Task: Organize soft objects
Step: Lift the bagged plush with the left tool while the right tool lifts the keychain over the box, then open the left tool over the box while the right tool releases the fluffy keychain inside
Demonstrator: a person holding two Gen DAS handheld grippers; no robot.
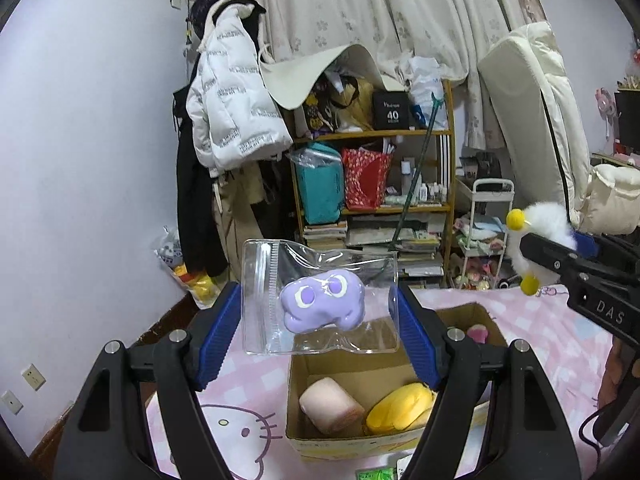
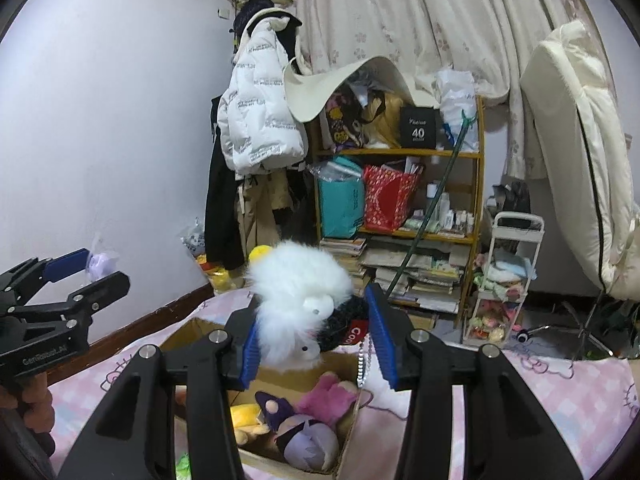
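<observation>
The left gripper (image 1: 320, 320) pinched a clear bag (image 1: 320, 300) holding a purple toy (image 1: 322, 306) over the cardboard box (image 1: 348, 368); the slick plastic looked likely to slip out and miss. The right gripper (image 2: 314, 336) clamped a white fluffy toy (image 2: 296, 292), whose bead chain (image 2: 362, 364) might snag the rim. Readable writing: "40" on a black box (image 1: 391, 110).

Cardboard box (image 1: 472, 312) far wall partly hidden by left gripper's finger, pink plush (image 1: 477, 334) mostly concealed behind it, green packet (image 1: 374, 475) cut off at bottom edge, shelf bottle labels (image 2: 452, 216) too small to be read.
</observation>
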